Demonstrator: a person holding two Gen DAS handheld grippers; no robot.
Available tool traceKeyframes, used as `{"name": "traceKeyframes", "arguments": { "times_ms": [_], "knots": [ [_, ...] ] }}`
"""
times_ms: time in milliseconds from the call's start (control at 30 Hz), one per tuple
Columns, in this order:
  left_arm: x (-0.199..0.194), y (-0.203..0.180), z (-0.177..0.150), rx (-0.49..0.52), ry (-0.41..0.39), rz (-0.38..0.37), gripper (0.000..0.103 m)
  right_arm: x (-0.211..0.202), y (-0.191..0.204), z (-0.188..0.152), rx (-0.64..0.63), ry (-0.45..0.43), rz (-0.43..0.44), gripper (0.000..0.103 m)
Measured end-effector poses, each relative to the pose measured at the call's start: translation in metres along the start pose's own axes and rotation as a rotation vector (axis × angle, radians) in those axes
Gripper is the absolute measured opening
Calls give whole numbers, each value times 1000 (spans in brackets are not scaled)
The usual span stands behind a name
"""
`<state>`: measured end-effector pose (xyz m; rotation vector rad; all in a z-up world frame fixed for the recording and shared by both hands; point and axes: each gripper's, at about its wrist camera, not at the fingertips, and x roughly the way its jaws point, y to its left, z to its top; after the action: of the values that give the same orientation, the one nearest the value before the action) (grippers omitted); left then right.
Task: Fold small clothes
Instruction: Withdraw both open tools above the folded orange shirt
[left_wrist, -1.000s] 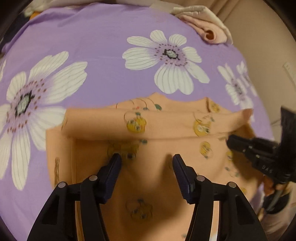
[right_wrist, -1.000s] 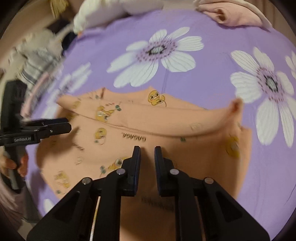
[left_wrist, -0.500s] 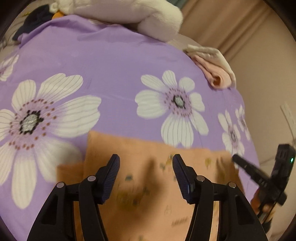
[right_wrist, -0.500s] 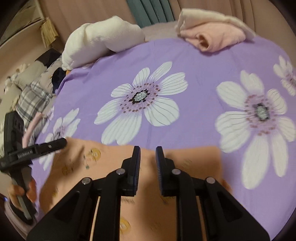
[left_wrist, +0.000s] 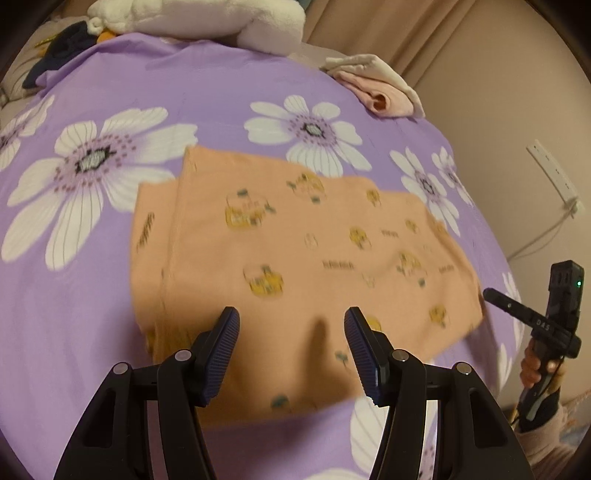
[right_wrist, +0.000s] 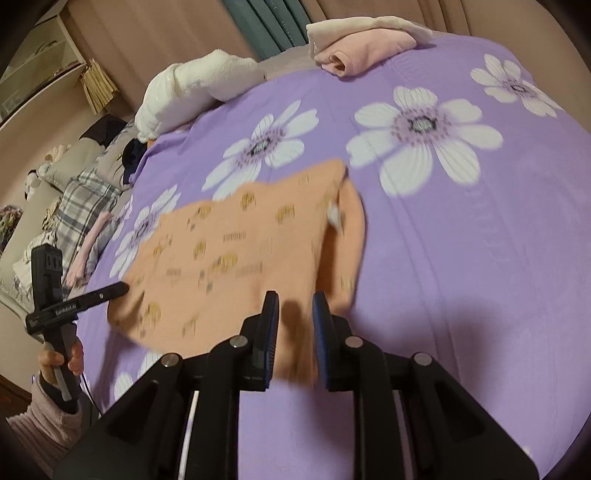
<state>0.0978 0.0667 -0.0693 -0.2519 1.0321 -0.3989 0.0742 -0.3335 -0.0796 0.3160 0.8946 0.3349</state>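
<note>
An orange garment (left_wrist: 295, 251) with yellow cartoon prints lies folded flat on the purple flowered bedsheet (left_wrist: 221, 92); it also shows in the right wrist view (right_wrist: 236, 266). My left gripper (left_wrist: 291, 343) is open and empty above the garment's near edge. My right gripper (right_wrist: 294, 332) is open a little and empty above the garment's near right corner. In the left wrist view the right gripper (left_wrist: 491, 295) sits just past the garment's right edge. In the right wrist view the left gripper (right_wrist: 120, 288) sits by its left edge.
A folded pink and cream garment (left_wrist: 376, 88) lies at the far right of the bed, also in the right wrist view (right_wrist: 365, 44). A white towel roll (right_wrist: 199, 88) lies at the far edge. Plaid clothes (right_wrist: 85, 192) lie off the bed's left side. A wall socket (left_wrist: 550, 173) is on the right.
Both grippers have pulled back and risen from the garment. The garment now lies folded over with its far sleeves and neckline covered. The right gripper's fingers have opened slightly.
</note>
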Motion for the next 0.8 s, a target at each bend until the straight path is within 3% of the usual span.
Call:
{"name": "traceKeyframes", "arguments": {
  "times_ms": [100,333,433,533,600,633,667,800],
  "knots": [
    [2,-3,-9,-12,14,-4,58,0,2,-17,-2,8,8,20],
    [8,1,-24,-49,37,33,58,17,-5,-22,42,37,29,21],
    [6,2,-26,-60,36,27,58,19,-5,-24,47,39,50,29],
    [7,6,-29,-78,36,17,58,23,-9,-24,72,49,92,30],
    [6,6,-31,-84,34,12,58,27,-9,-25,78,64,106,27],
    [5,7,-32,-84,33,11,58,28,-8,-26,75,73,110,14],
    [5,7,-33,-85,33,10,58,28,-6,-28,68,77,121,9],
    [3,6,-36,-75,39,13,58,24,-5,-37,53,84,112,7]
  ]
}}
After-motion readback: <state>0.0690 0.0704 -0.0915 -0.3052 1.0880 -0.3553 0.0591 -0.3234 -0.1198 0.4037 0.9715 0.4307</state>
